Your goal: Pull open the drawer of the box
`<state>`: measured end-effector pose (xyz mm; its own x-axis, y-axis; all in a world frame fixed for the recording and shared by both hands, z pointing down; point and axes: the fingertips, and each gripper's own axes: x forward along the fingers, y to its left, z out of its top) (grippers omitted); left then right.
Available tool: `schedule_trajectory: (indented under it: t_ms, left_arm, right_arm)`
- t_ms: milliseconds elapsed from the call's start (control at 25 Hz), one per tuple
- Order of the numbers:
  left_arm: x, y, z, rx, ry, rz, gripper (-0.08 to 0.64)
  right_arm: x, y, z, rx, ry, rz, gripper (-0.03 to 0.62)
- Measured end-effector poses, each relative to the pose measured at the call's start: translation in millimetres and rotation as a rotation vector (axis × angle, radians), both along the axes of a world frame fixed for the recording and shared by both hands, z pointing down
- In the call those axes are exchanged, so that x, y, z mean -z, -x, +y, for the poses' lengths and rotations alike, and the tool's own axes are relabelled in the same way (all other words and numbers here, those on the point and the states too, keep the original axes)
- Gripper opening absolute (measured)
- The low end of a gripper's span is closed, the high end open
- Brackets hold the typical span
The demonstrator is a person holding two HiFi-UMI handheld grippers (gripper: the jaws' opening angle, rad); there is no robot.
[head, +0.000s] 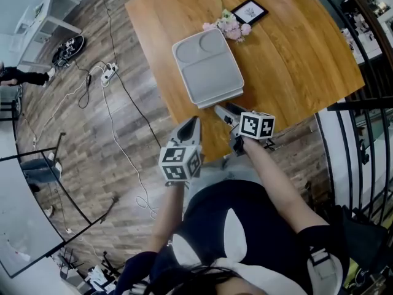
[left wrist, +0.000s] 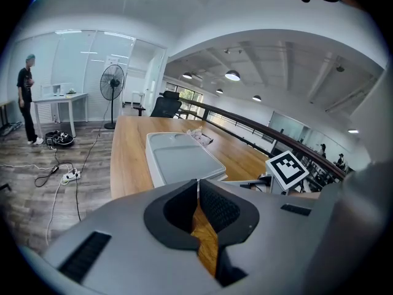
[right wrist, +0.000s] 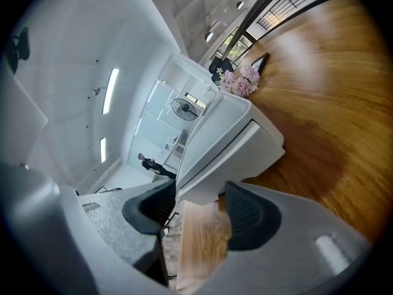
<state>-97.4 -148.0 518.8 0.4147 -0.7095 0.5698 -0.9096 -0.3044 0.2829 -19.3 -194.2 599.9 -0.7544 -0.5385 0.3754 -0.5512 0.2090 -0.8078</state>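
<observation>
Head view, looking steeply down: pale grey box (head: 207, 67) flat on a wooden counter (head: 295, 60), short end turned toward the person, close to the counter's near edge. Beyond the box, a bunch of pink flowers (head: 230, 28) just beside its far corner, and a small black picture frame (head: 249, 11) next to the flowers. Below, left gripper (head: 195, 120) pointing at the near edge of the counter, short of the box and apart from it, marker cube (head: 180, 163) behind it. Right gripper (head: 226, 109) just beside the box's near right corner, its own marker cube (head: 256, 125) behind.

Left gripper view: left gripper (left wrist: 198, 183) clenched, pads meeting at the tips, nothing between them but bare wood seen behind. Box (left wrist: 184, 158) ahead on the counter (left wrist: 129, 158), not touched. Off to the left on the floor, a standing fan (left wrist: 112, 82) and a person (left wrist: 26, 97) beside a white table.

Right gripper view, rolled sideways: right gripper (right wrist: 199, 192) released, jaws spread wide. Near corner of the box (right wrist: 227, 140) just past the tips and framed in the gap, pads not pressing on it. Lower front panel (right wrist: 242, 158) under a seam facing the jaws; whether pulled out at all, cannot tell. Flowers (right wrist: 241, 80) behind the box
</observation>
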Motion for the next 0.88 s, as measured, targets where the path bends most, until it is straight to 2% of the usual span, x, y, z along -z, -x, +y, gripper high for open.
schedule_trajectory:
  t_ms: [880]
  left_arm:
    - [-9.1,-0.5,-2.1,-0.001,0.03,-0.007,0.026]
  right_arm:
    - [-30.5,-1.8,-13.3,-0.073,0.121,-0.155,0.25]
